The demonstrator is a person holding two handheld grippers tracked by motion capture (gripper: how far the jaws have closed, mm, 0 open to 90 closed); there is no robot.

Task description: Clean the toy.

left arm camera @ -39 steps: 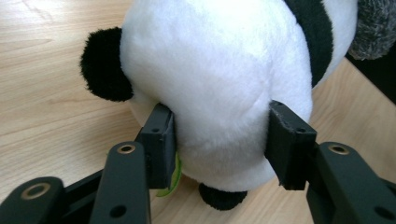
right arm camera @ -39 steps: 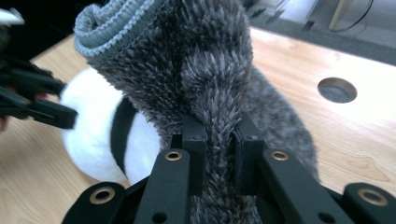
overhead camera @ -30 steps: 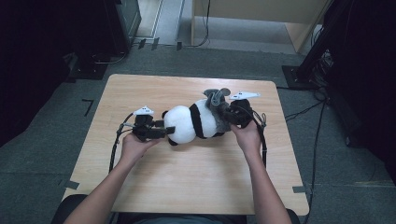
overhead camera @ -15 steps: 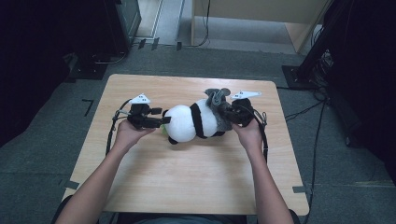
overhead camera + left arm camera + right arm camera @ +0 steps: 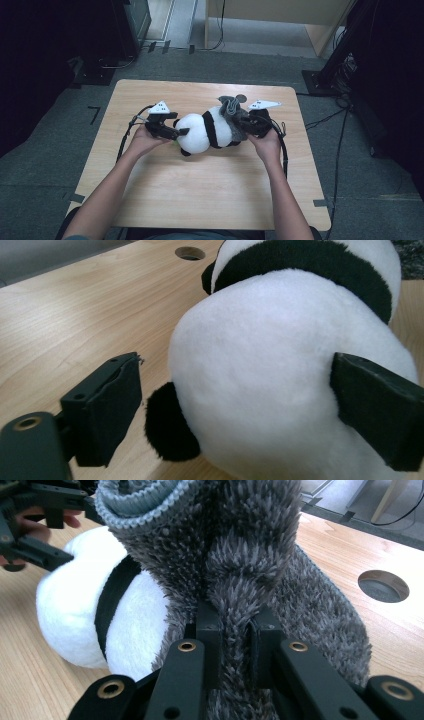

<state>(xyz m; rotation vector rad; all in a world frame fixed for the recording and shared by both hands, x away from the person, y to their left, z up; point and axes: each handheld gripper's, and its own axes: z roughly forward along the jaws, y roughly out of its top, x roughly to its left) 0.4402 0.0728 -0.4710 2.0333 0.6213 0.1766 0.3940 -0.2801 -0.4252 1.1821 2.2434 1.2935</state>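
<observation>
High view: the panda (image 5: 207,131) lay on its side near the middle of the table (image 5: 200,195), its white rump toward your left hand. A grey fuzzy sock (image 5: 233,116) covered its far end, on your right. Your left gripper (image 5: 176,134) sat just beside the rump, jaws pointing at it. Your right gripper (image 5: 243,122) met the sock from the other side. Each hand gripped its tool from below, and a cable ran back from each along the table.

Left gripper view: the jaws had just been opening and stood wide apart. The panda (image 5: 295,385) sat between them, filling most of the gap. The left pad (image 5: 107,410) stood clear of the fur, with bare wood showing between. The right pad (image 5: 380,407) lay against the white flank; you could not tell whether it pressed. A black foot (image 5: 167,422) rested on the table near the left pad.

Right gripper view: the jaws were closed tight on a fold of the sock (image 5: 235,580), the pile bunched between the pads. The sock's ribbed cuff (image 5: 135,500) stood open at the top. The panda (image 5: 85,620) lay behind it, to the left
</observation>
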